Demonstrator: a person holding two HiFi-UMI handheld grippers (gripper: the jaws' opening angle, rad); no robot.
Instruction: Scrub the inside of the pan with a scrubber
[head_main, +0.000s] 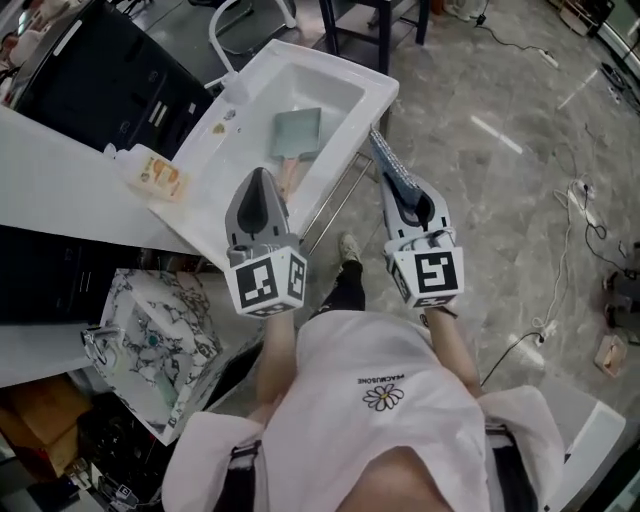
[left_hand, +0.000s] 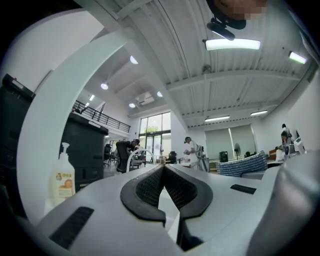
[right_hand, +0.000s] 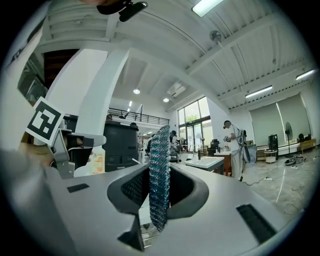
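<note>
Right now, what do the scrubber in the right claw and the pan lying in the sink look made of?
Scrubber: seems a knitted mesh of glossy teal-blue strands, either plastic or metallic thread; the open weave glints under the lights.
Pan: square, matte grey-green, probably coated metal, though it is too small here to be sure.
Its handle: pale brown, which looks like wood.

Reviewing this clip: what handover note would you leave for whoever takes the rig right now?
Left claw: shut and empty, in the head view over the sink, near the pan's handle.
Right claw: shut on the scrubber, just off the sink's right edge.
Pan: lies in the sink, touched by neither claw.
Done: scrubber picked up.
Left: bring it into the pan and scrub the inside.
</note>
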